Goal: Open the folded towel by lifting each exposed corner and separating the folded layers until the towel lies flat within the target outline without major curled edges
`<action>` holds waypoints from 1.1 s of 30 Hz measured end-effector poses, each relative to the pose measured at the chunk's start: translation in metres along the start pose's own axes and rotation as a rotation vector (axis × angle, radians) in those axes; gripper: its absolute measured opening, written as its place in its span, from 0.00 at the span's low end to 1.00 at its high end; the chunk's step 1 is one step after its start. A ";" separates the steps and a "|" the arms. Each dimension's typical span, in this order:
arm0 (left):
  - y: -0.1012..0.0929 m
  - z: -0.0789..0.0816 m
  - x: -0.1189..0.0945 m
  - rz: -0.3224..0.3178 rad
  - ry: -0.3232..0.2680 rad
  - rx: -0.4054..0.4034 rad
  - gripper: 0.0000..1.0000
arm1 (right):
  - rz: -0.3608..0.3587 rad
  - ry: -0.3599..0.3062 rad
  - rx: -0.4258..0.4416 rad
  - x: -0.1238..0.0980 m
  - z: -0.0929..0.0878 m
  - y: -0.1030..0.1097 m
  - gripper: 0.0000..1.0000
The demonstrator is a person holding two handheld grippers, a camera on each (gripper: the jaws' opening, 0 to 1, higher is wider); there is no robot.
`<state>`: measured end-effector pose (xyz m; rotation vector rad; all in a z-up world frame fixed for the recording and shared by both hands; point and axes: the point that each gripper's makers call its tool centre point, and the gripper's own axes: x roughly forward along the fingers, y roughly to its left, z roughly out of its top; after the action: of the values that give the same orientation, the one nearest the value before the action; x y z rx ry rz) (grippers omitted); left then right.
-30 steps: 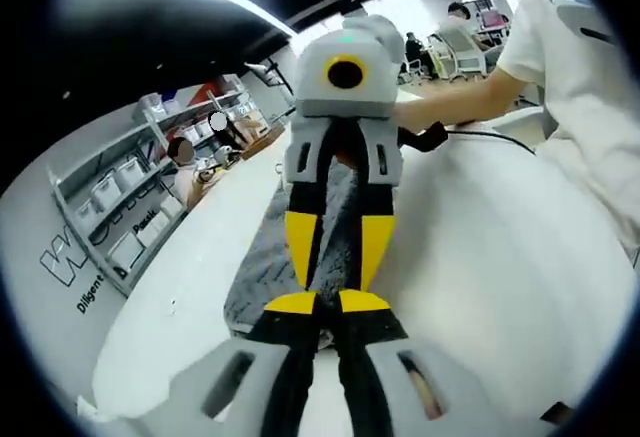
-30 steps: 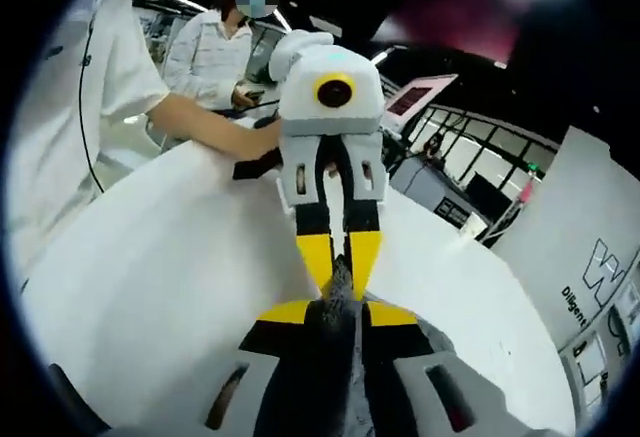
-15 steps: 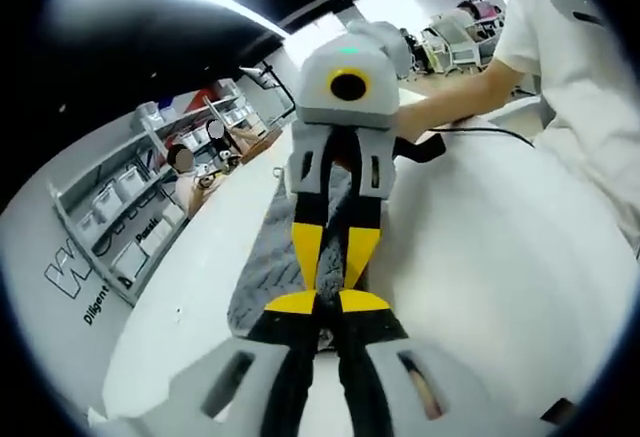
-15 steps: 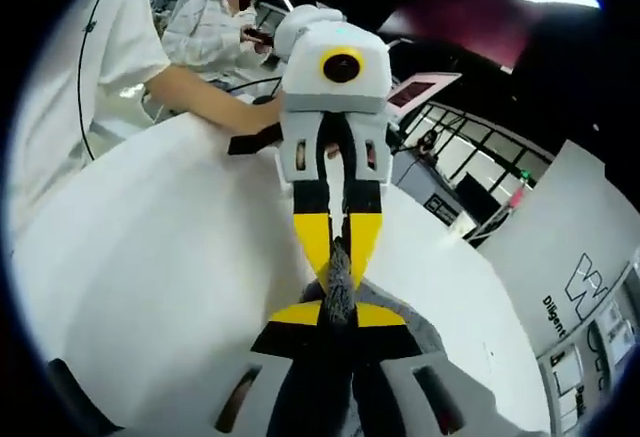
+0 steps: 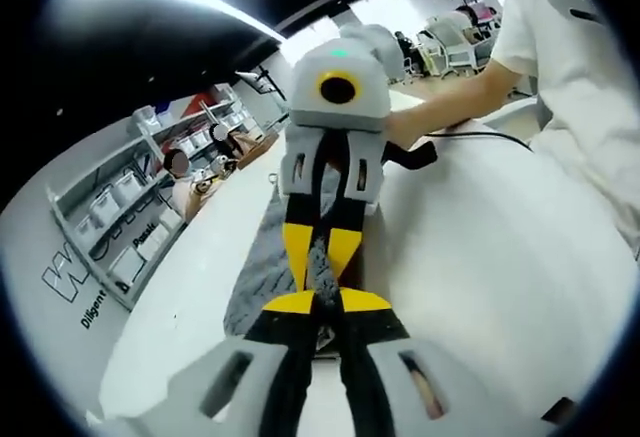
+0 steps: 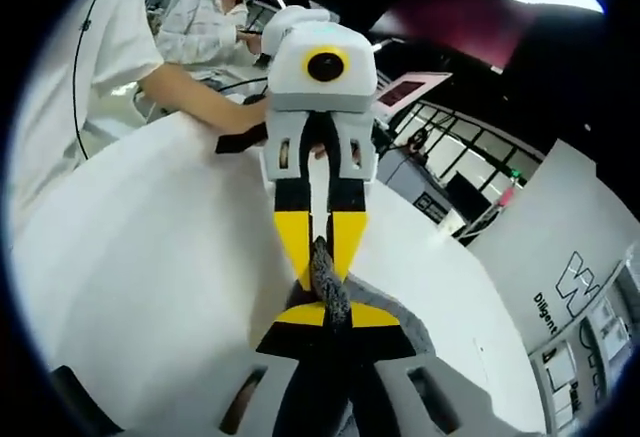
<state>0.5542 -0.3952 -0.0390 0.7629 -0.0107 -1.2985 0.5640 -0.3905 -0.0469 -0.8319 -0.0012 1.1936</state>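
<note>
— Left gripper (image 5: 318, 302) — what's it doing?
— Clenched on the grey towel (image 5: 262, 262), which runs away from it along the white table (image 5: 480, 247).
— And the right gripper (image 6: 325, 314)?
— Its jaws pinch a raised ridge of the same towel (image 6: 328, 292). The two tools face each other nose to nose, yellow tips nearly touching, over the cloth.
— Anyone nearby?
— A person's forearm (image 5: 450, 109) reaches in behind.

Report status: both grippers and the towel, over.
Left gripper shut on the grey towel. Right gripper shut on it too, facing the left across the white table. Towel stretched between them, not yet flat. Nothing in the way.
</note>
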 end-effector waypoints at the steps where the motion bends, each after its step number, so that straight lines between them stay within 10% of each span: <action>1: 0.001 0.001 0.000 0.000 -0.008 -0.009 0.07 | -0.001 -0.006 0.008 -0.001 0.000 -0.001 0.00; 33: 0.016 0.008 -0.004 0.028 -0.106 -0.116 0.09 | -0.136 -0.071 0.041 -0.022 0.011 -0.030 0.00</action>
<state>0.5631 -0.3951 -0.0231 0.5924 -0.0310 -1.3004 0.5755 -0.4057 -0.0131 -0.7414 -0.0902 1.0909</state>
